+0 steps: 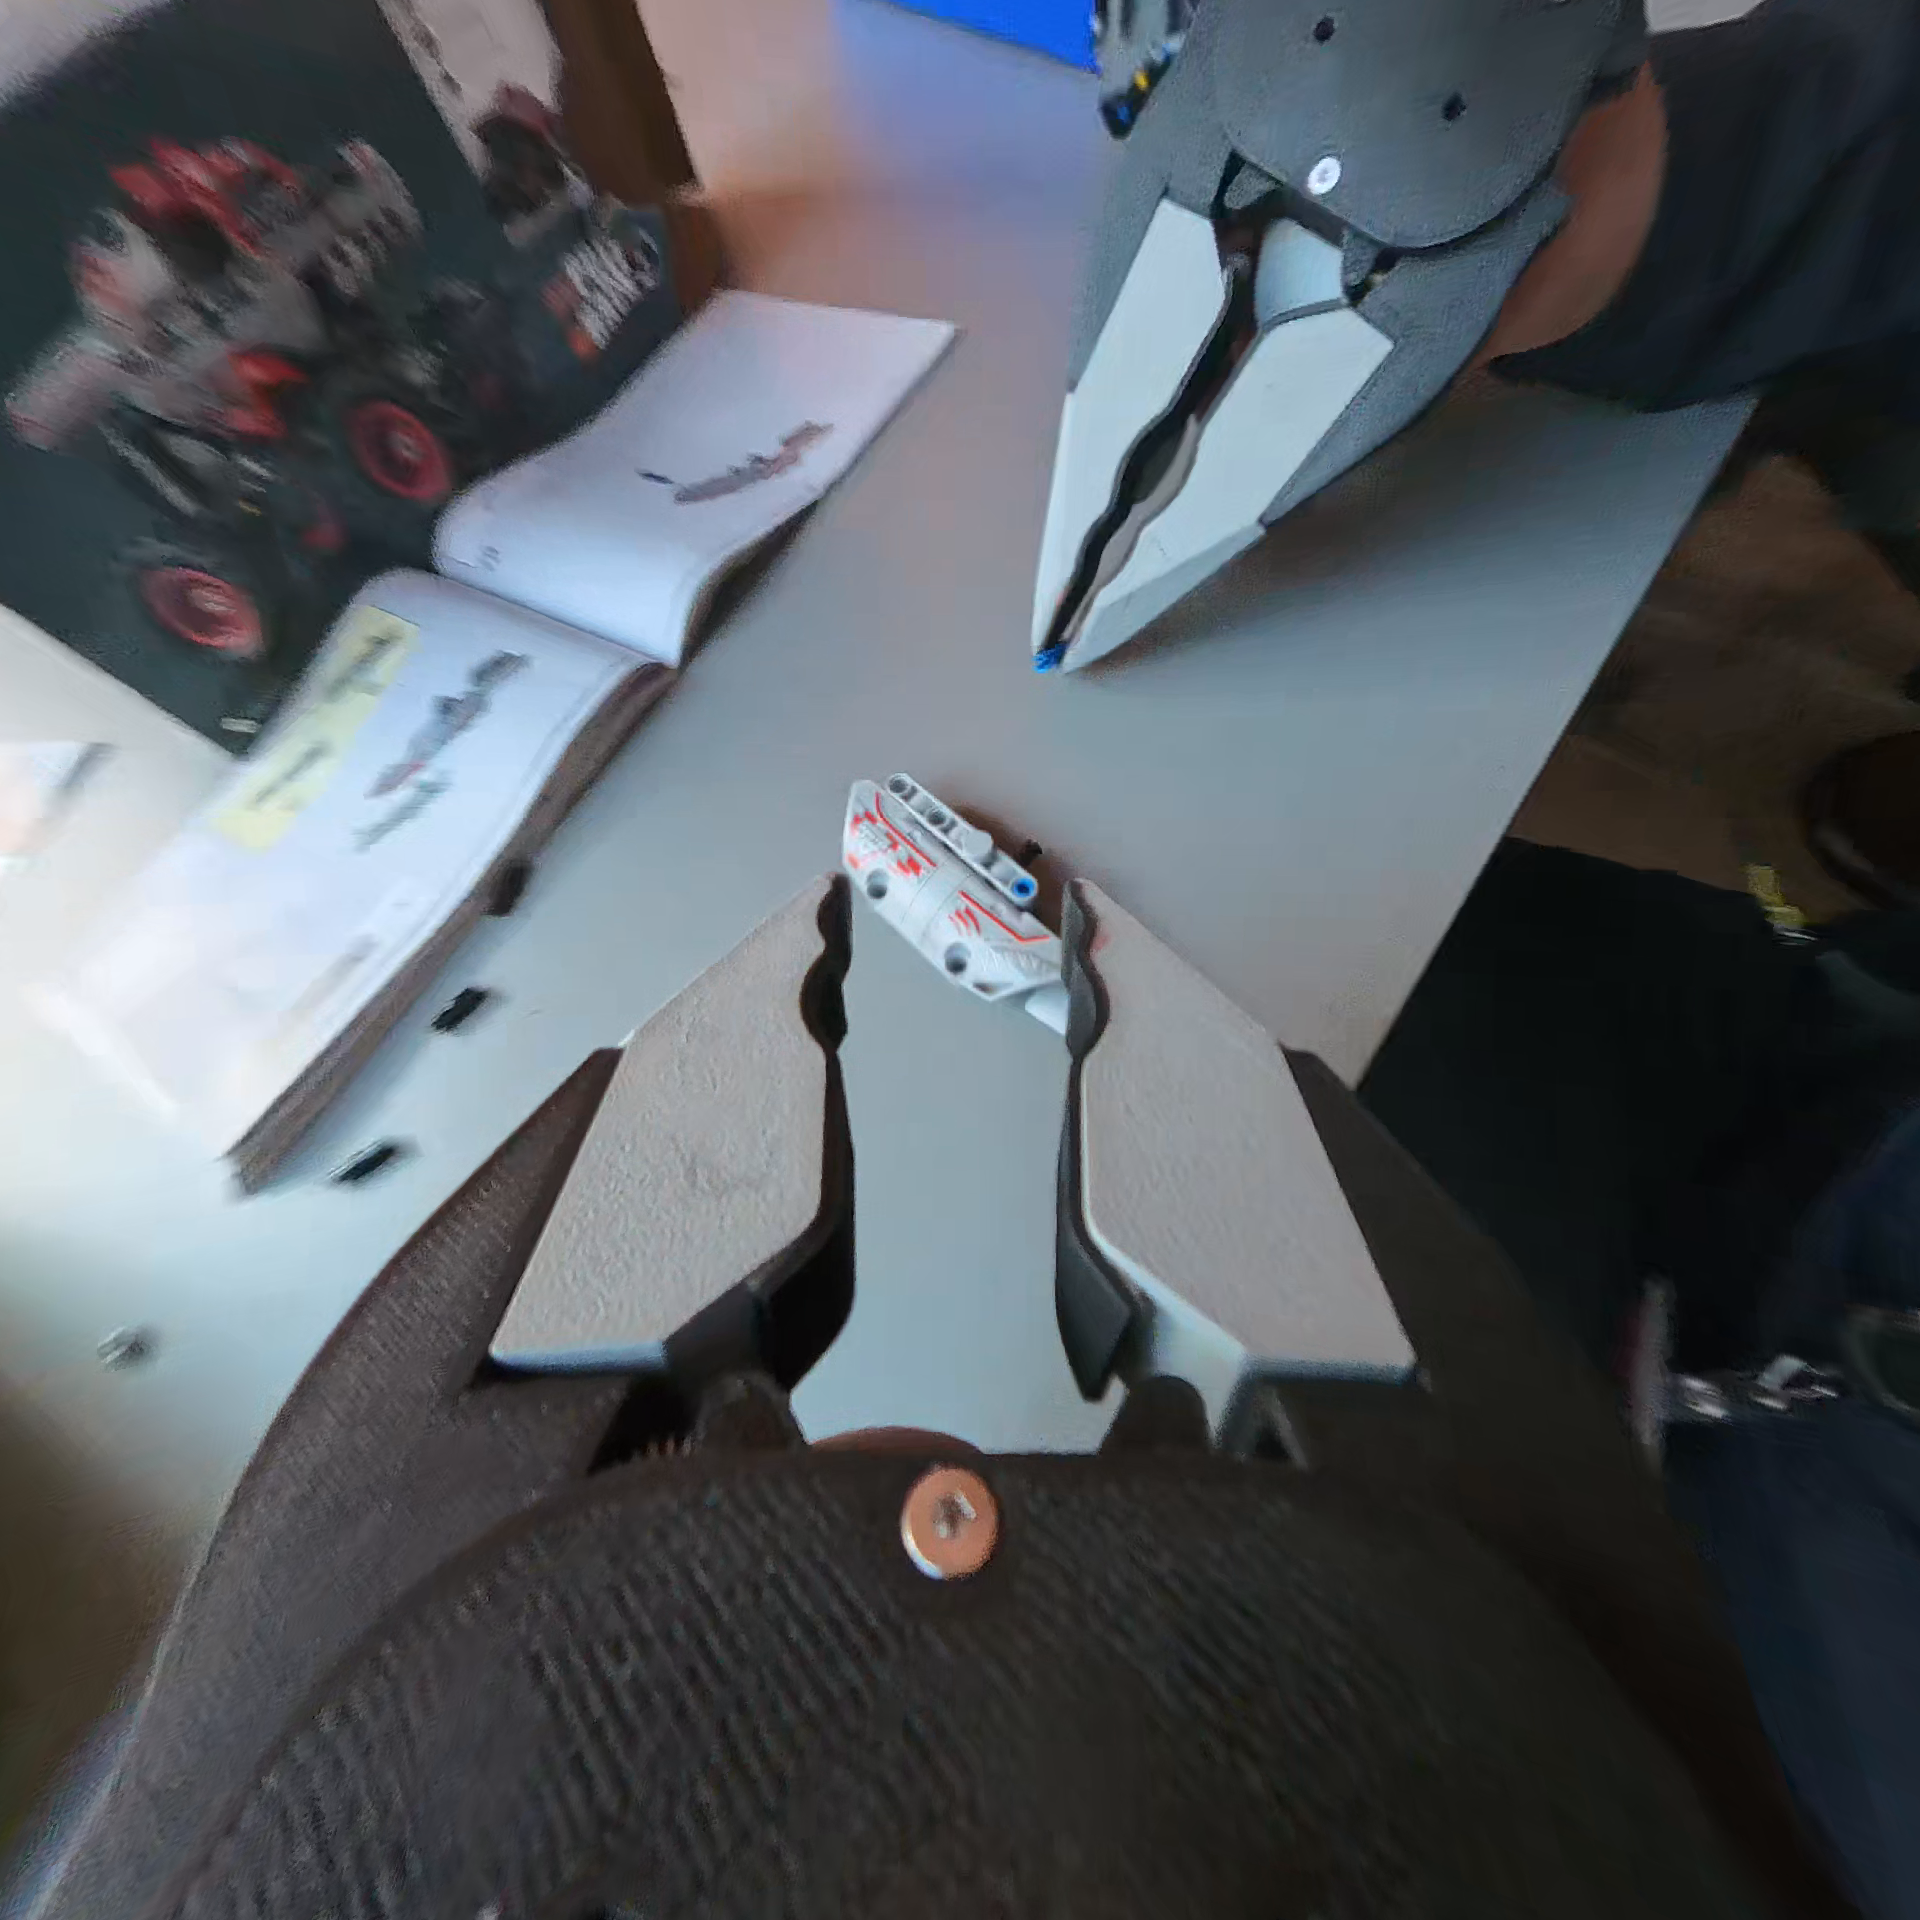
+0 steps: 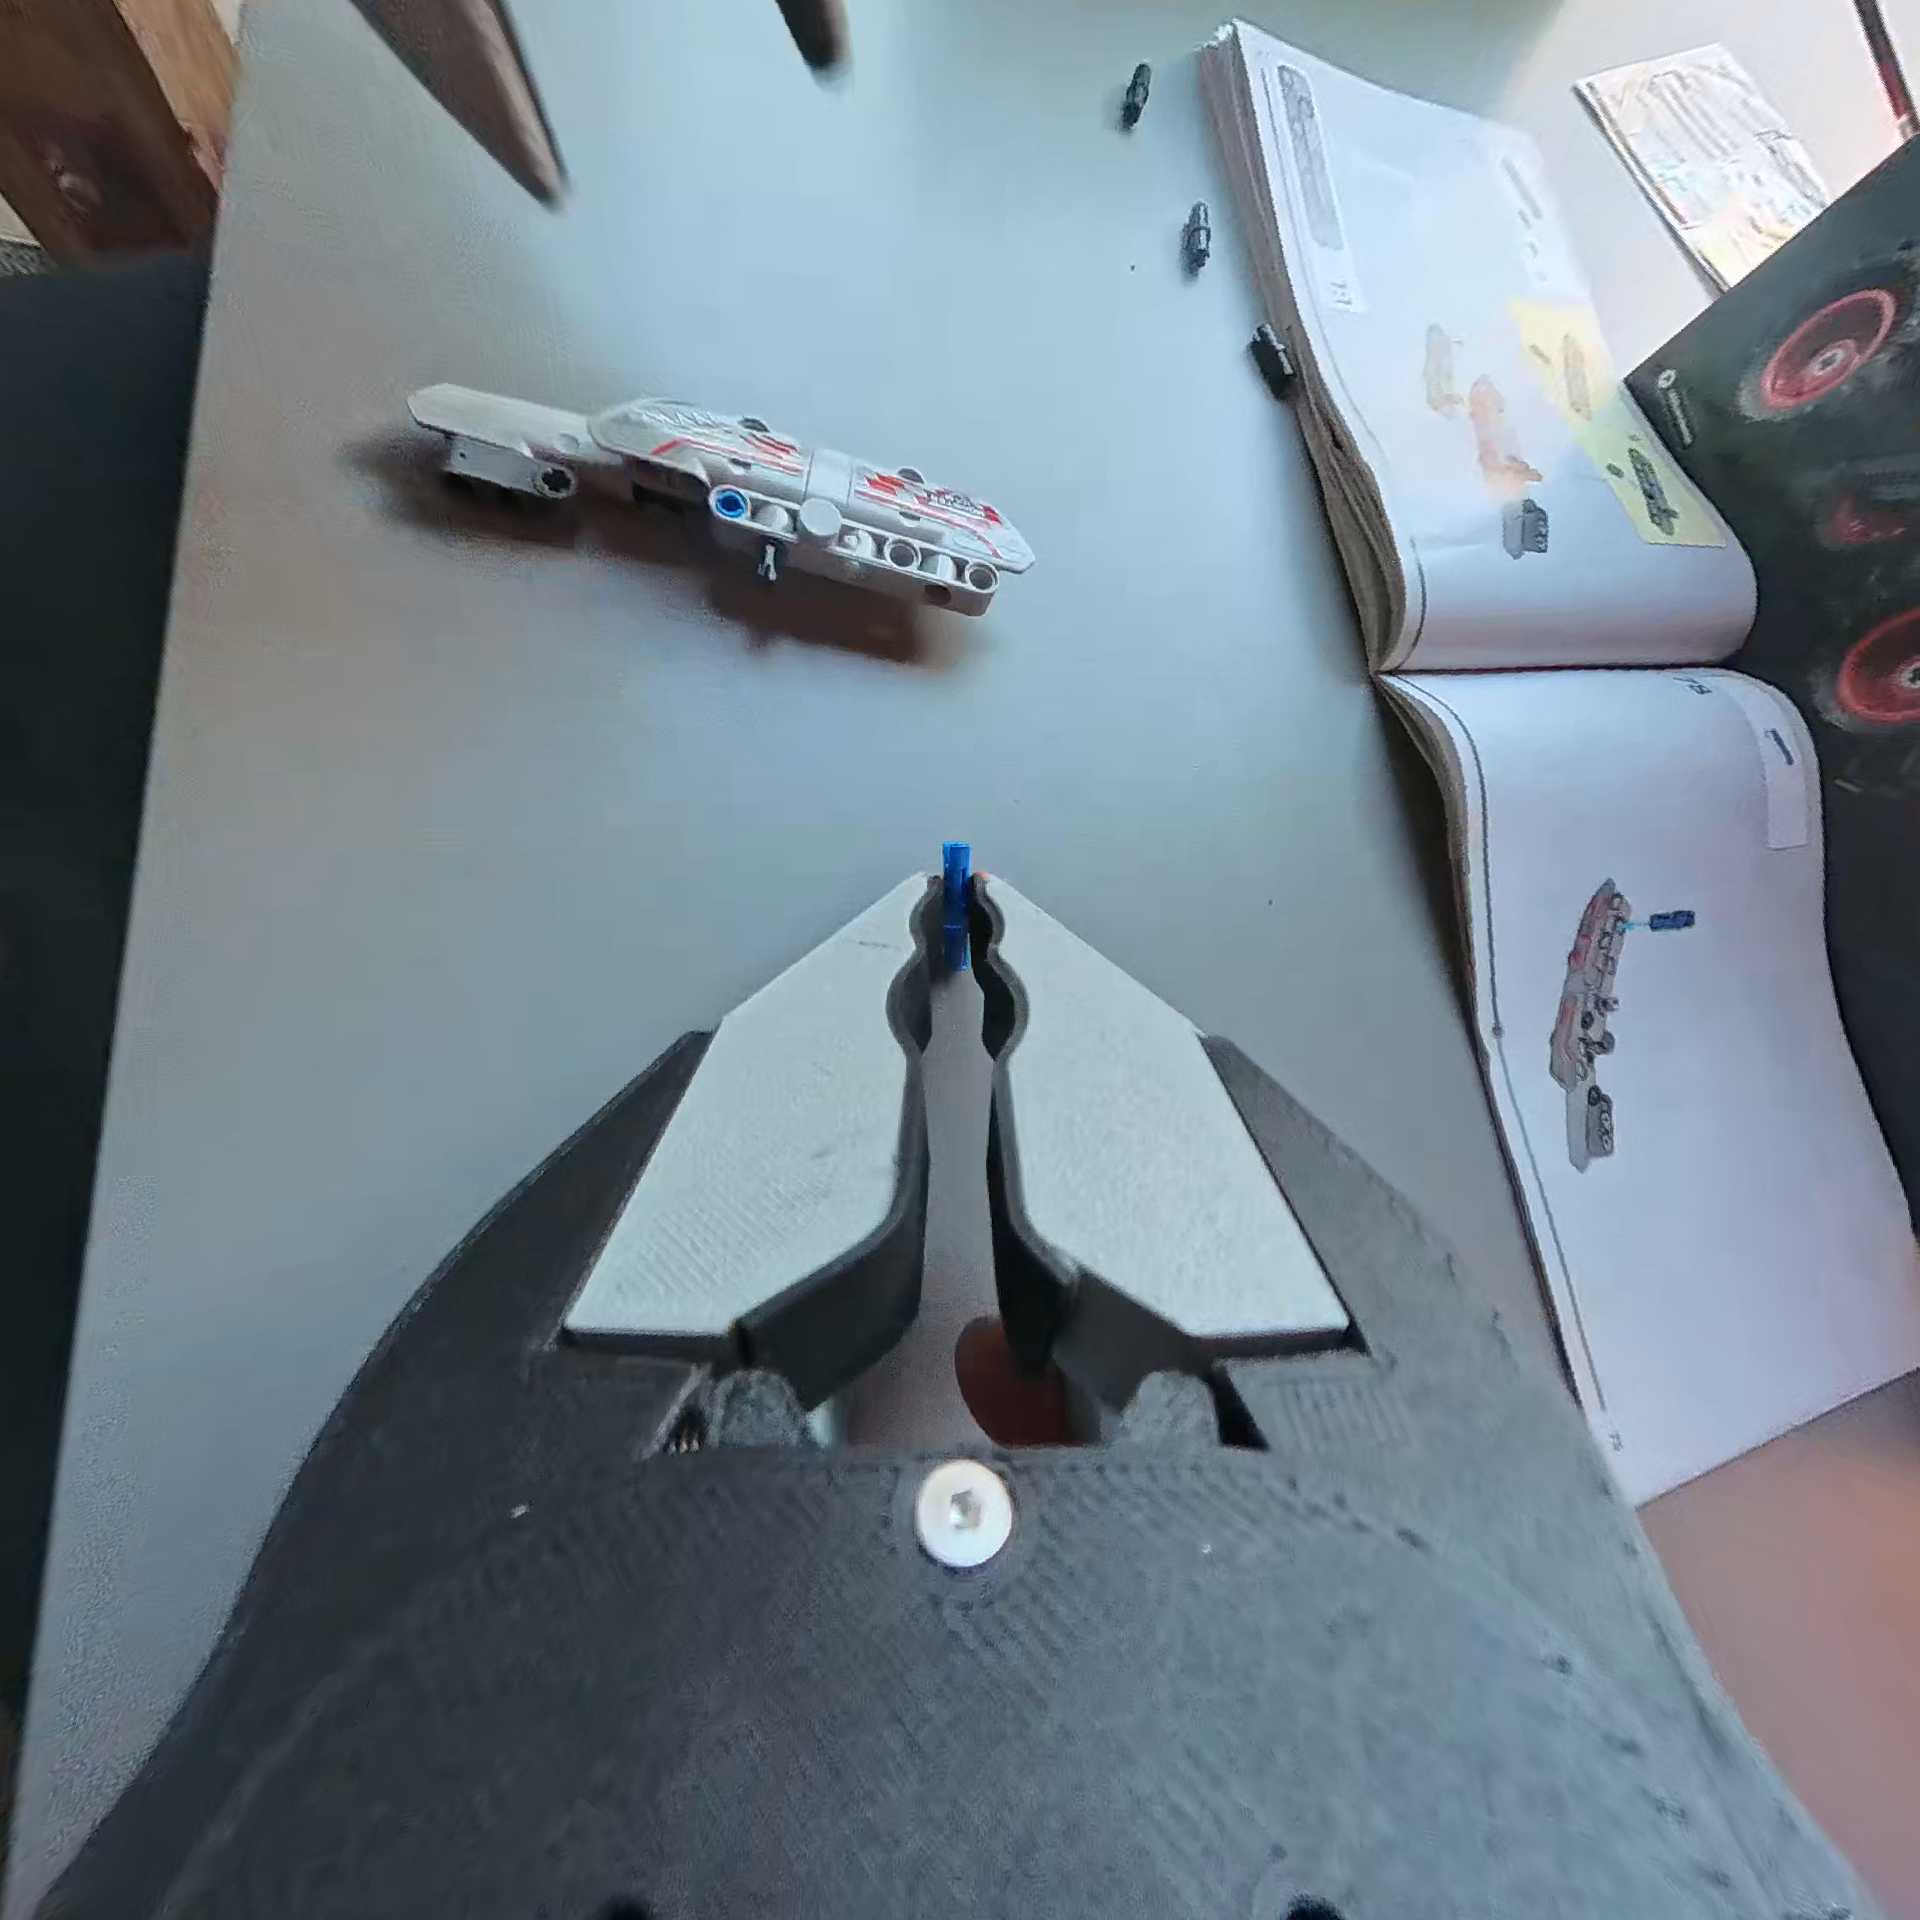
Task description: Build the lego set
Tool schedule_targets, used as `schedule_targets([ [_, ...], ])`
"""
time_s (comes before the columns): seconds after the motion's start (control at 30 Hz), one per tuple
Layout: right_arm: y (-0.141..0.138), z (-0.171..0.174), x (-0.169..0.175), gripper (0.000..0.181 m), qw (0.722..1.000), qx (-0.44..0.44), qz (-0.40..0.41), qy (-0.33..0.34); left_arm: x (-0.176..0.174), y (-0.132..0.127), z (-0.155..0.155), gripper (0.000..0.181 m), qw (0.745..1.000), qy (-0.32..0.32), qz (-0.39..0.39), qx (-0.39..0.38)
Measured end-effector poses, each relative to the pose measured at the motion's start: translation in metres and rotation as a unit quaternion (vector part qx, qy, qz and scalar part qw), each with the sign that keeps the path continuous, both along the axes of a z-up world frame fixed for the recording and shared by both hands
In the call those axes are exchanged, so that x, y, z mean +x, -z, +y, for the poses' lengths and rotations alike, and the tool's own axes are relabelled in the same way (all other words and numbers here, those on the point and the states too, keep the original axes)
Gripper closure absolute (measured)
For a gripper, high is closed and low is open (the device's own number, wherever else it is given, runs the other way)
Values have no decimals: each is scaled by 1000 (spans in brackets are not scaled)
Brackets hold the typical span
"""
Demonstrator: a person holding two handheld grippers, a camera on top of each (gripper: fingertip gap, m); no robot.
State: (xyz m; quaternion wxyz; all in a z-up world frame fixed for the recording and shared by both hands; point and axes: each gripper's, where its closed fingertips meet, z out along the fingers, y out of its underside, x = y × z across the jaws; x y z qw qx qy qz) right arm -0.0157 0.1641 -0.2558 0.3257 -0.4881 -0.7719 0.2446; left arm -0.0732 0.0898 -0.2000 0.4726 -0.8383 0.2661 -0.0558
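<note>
Nearest the lens in the right wrist view, the right tongs [image 2: 956, 883] are pinched together on a small blue pin [image 2: 955, 904], which stands upright between the tips with its top poking clear. That pin looks light, hard and slick; the grip sits around its middle, and a sideways knock would likely twist it, so I judge it should be pushed in straight along its length.

Farther off and to the left lies the grey assembly [image 2: 727, 494], a long, slim piece with red-marked panels above a beam with round holes along its side, flat on the counter [image 2: 1039, 727]. One hole already carries a blue pin end [image 2: 728, 504]. Being rigid plastic and light, the assembly will probably skate across the smooth counter under any push, so it needs bracing. The panelled body seems the soundest place to clamp across, leaving the hole row open; the thin tab at its left end looks weaker.

From the left wrist view, the left tongs [image 1: 956, 904] stand apart and empty, just near of the assembly [image 1: 951, 888], with the right-hand tip close beside its near end; whether it touches I cannot tell.

An open instruction booklet [image 2: 1558, 582] lies along the right edge of the counter, three small black pins [image 2: 1195, 237] strung beside it, and a dark box [image 2: 1849, 499] beyond.
</note>
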Motion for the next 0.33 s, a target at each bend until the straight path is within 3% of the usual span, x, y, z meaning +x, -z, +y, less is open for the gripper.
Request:
schedule_targets([
  [0.03,2,1,-1,177,1000,1,0,-2,2,8,8,144,999,19,-22,-31],
  [0.1,3,2,0,174,1000,2,-1,-6,8,23,17,143,994,51,-48,-79],
  [0.2,1,6,4,168,1000,11,5,-13,-1,35,28,139,993,61,-22,-103],
  [0.33,-10,8,13,164,999,-23,19,-18,-6,25,24,143,986,131,0,-100],
])
